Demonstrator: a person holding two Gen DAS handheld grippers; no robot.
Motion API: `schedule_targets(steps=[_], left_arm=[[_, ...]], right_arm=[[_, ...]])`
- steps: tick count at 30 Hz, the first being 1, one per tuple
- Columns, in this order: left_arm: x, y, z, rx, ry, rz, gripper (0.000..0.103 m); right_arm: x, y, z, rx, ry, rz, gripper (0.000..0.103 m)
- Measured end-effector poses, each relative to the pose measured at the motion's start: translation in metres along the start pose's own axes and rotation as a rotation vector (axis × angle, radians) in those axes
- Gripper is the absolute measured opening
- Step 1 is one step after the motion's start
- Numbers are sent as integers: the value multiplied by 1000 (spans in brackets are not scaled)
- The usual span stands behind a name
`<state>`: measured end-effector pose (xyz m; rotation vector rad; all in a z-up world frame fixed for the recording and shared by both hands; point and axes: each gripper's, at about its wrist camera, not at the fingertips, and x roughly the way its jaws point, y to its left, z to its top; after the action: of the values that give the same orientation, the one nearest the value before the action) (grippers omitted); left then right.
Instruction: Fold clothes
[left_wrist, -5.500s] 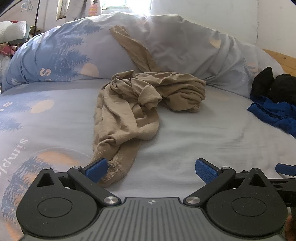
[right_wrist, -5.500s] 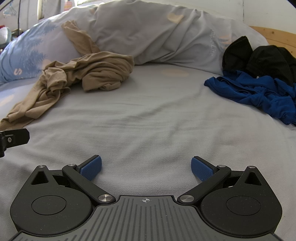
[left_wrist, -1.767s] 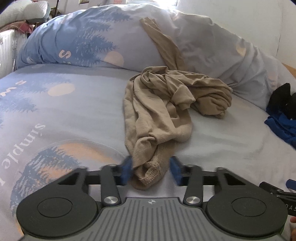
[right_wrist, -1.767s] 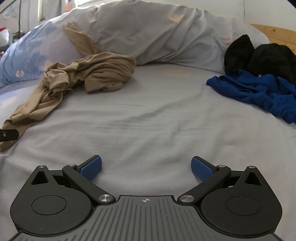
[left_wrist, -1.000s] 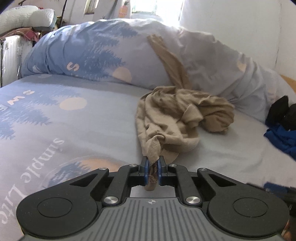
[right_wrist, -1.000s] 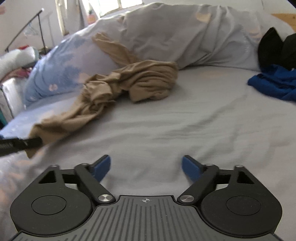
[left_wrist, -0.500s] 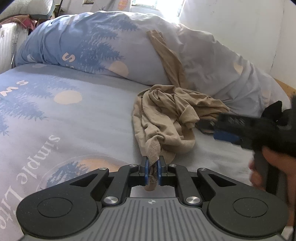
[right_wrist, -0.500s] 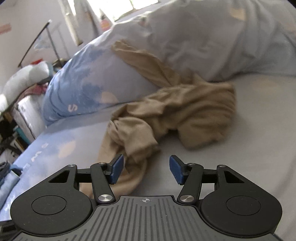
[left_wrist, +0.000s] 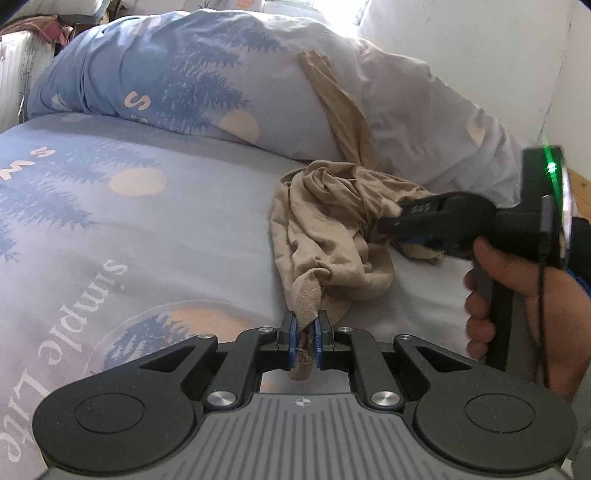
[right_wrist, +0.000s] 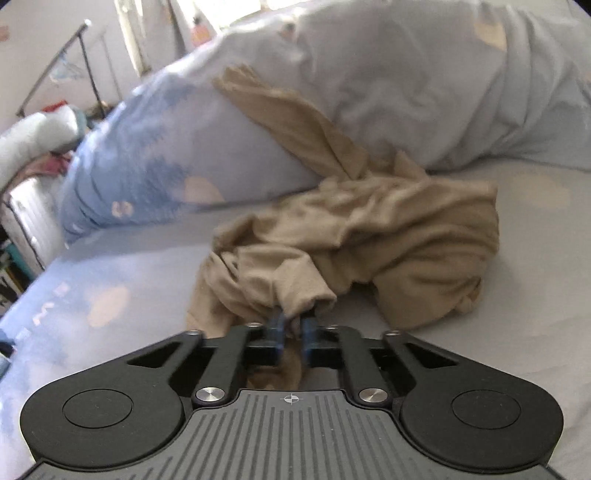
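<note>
A crumpled tan garment (left_wrist: 332, 236) lies bunched on the bed, with one long strip trailing up over the pillow. My left gripper (left_wrist: 305, 330) is shut on the garment's near hem end, and the cloth is pulled taut between the blue pads. In the left wrist view my right gripper (left_wrist: 402, 221) reaches in from the right, held by a hand (left_wrist: 517, 280), its tips buried in the tan folds. In the right wrist view the right gripper (right_wrist: 291, 326) is shut on a fold of the tan garment (right_wrist: 369, 240).
The bed sheet (left_wrist: 110, 229) is blue-grey with tree prints and lettering. A large pillow (left_wrist: 184, 74) and a bunched pale duvet (right_wrist: 443, 74) rise behind the garment. A wooden bed frame edge (left_wrist: 580, 188) shows at the far right.
The right gripper has moved in on the tan garment and shut on a fold. The left gripper stays shut on the hem, which it closed on earlier.
</note>
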<state>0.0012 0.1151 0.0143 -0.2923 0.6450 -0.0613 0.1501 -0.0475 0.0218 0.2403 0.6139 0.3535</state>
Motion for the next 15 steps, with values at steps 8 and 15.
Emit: schedule_targets(steps=[8, 15], left_arm=[[-15, 7, 5, 2, -41, -23, 13], [-43, 11, 12, 19, -111, -65, 13]], right_arm=[[-48, 4, 21, 13, -130, 15, 5], [-150, -18, 34, 95, -295, -70, 5]])
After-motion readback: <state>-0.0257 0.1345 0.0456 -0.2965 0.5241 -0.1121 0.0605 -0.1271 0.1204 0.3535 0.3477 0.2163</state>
